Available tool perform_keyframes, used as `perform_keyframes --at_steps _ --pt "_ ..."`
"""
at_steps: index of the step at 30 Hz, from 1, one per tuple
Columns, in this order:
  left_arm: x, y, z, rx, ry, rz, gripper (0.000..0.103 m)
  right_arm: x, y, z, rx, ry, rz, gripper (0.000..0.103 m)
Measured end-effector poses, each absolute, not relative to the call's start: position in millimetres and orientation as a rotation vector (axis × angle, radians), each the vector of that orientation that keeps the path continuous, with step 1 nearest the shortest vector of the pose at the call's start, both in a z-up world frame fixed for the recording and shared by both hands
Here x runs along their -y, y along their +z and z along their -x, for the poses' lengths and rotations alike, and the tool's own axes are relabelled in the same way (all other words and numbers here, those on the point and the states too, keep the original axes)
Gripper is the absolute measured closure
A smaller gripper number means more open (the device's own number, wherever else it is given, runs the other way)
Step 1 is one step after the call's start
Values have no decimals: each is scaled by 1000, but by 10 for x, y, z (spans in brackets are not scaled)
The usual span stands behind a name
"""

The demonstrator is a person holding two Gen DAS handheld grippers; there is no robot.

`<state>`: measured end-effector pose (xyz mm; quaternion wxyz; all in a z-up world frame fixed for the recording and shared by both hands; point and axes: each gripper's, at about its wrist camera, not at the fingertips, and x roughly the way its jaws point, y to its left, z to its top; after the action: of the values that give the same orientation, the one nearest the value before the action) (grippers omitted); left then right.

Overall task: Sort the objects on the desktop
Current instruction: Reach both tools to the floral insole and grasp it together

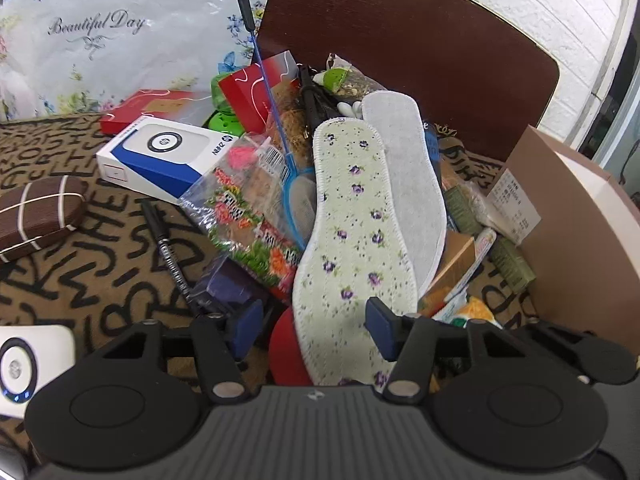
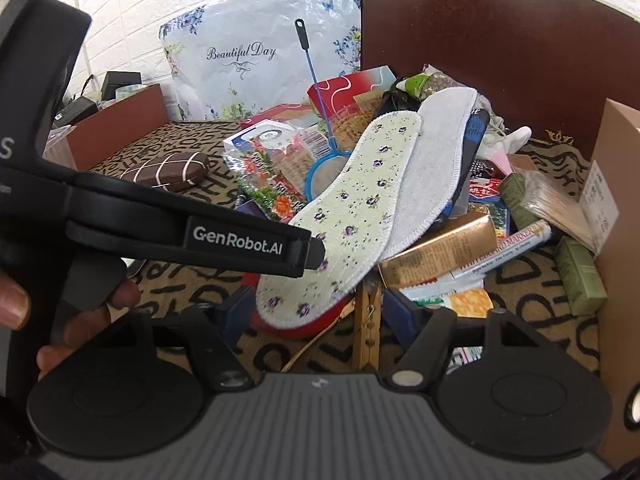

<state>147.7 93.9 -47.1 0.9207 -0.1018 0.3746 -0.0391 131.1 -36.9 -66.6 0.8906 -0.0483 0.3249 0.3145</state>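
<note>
A floral insole (image 1: pixel 352 232) (image 2: pixel 352 208) leans on a pile of mixed goods, with a grey insole (image 1: pixel 408 176) (image 2: pixel 436 148) beside it. My left gripper (image 1: pixel 314 326) stands open around the floral insole's heel. Its right pad overlaps the insole and its left pad stands clear of the edge. In the right wrist view, one finger (image 2: pixel 280 246) of the left gripper reaches to that heel from the left. My right gripper (image 2: pixel 320 312) is open low in front of the pile, with a wooden clip (image 2: pixel 366 320) and a red disc (image 1: pixel 286 352) lying between its fingers.
On the patterned cloth lie a blue-and-white box (image 1: pixel 156 156), a brown case (image 1: pixel 36 216) (image 2: pixel 168 170), a black pen (image 1: pixel 168 248), a snack bag (image 1: pixel 248 220), a gold box (image 2: pixel 440 248) and a whiteboard marker (image 2: pixel 508 248). A cardboard box (image 1: pixel 580 240) stands at the right, a dark board (image 1: pixel 420 48) behind.
</note>
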Motion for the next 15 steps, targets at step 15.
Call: perform_keyframes --at_steps 15 --pt "-924 -443 -1282 -792 -120 253 84 404 -667 -1228 -668 686 107 70"
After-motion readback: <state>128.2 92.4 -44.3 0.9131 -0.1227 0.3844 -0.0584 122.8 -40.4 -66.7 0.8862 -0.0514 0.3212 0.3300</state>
